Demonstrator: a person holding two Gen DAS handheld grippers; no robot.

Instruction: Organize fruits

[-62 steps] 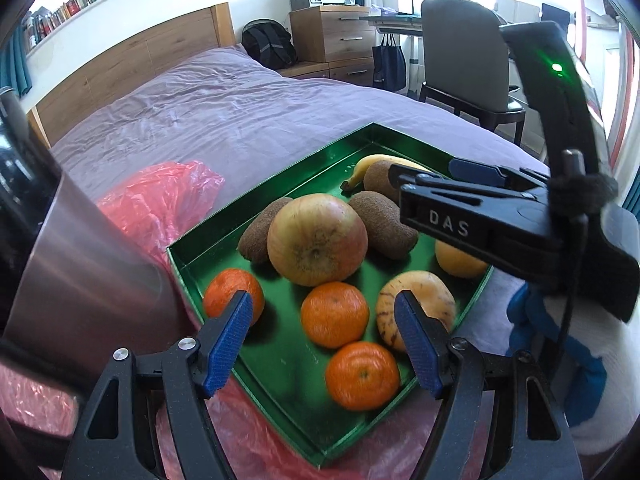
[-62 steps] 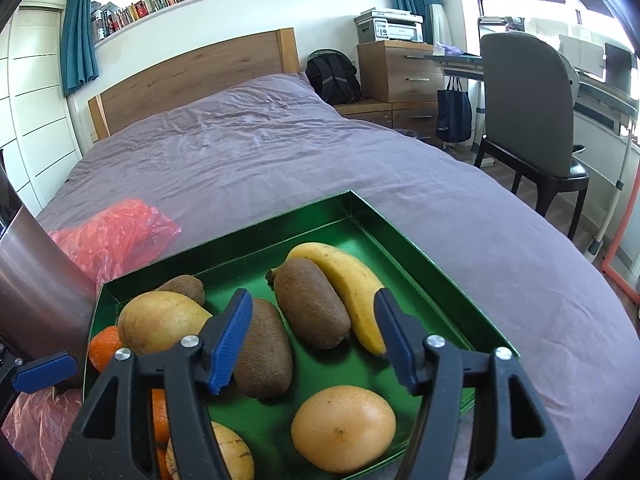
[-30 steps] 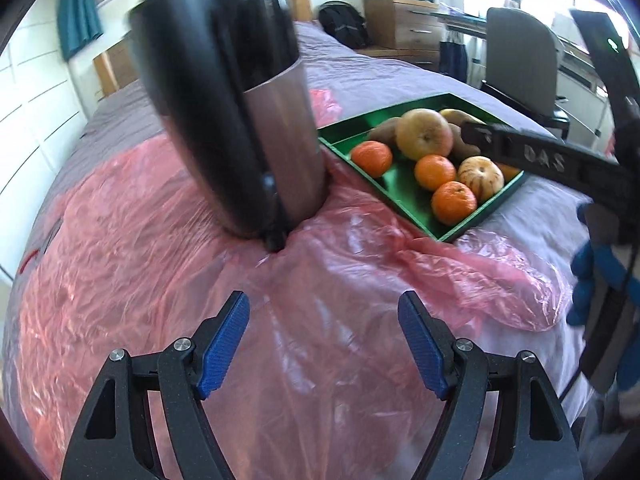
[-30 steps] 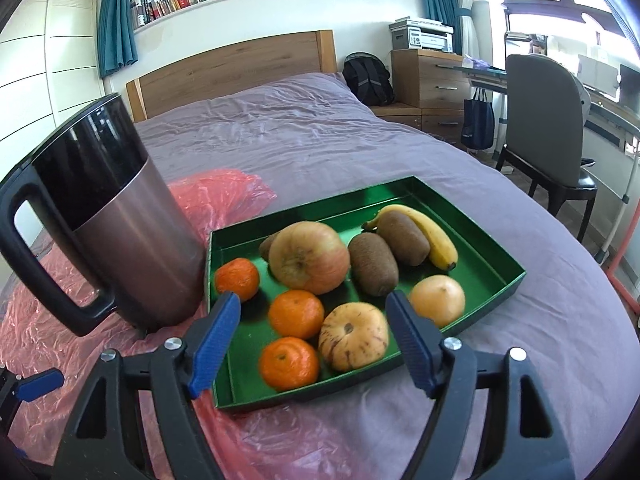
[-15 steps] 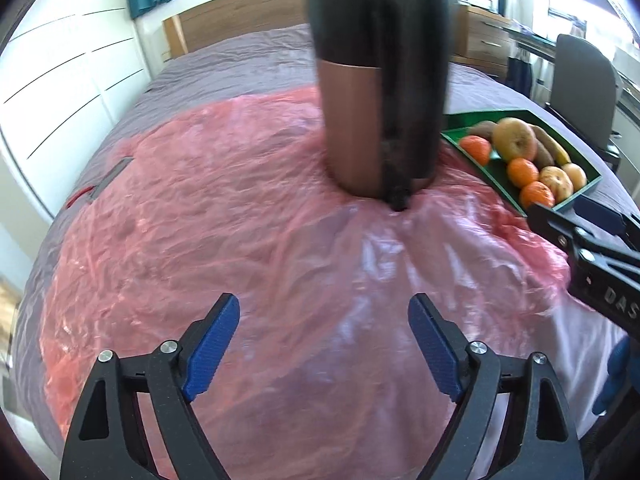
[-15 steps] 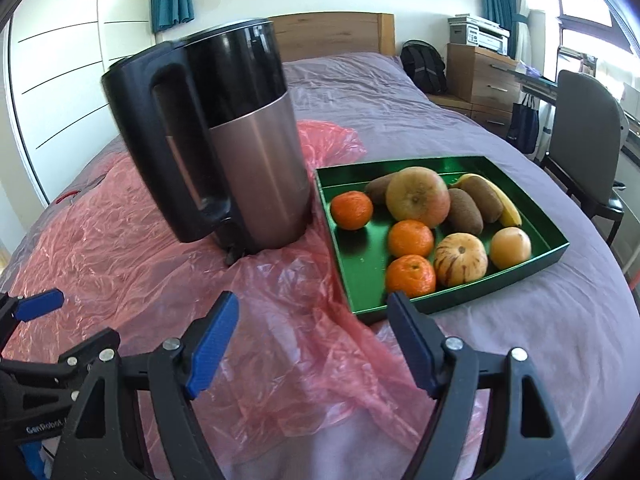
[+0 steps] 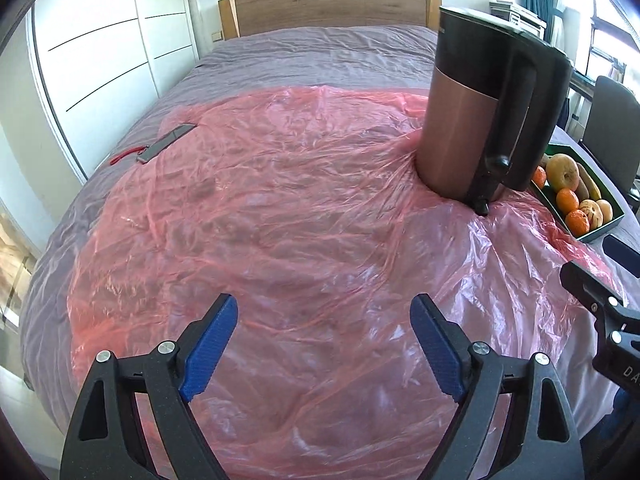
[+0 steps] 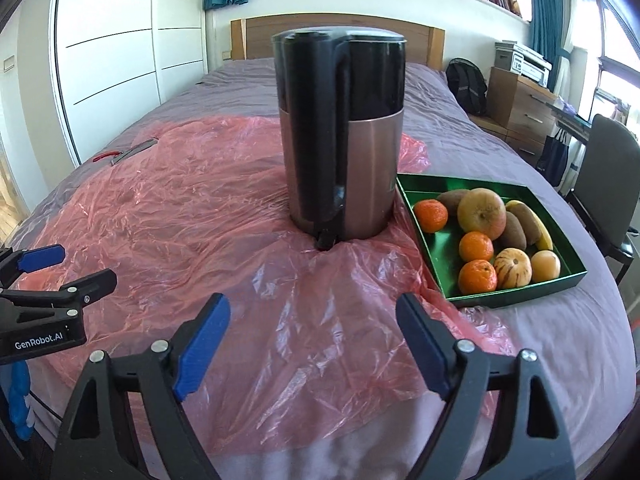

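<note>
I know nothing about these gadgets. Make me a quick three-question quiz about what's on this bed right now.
1. True or false: the kettle stands upright on the pink plastic sheet.
2. How many oranges lie in the green tray?
3. Is the right gripper A) holding fruit, B) open and empty, or C) gripping the kettle?

Key: 1 true; 2 three; 3 B.

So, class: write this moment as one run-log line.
left gripper: open, empty | right gripper: open, empty | fruits: in green tray | kettle: upright
</note>
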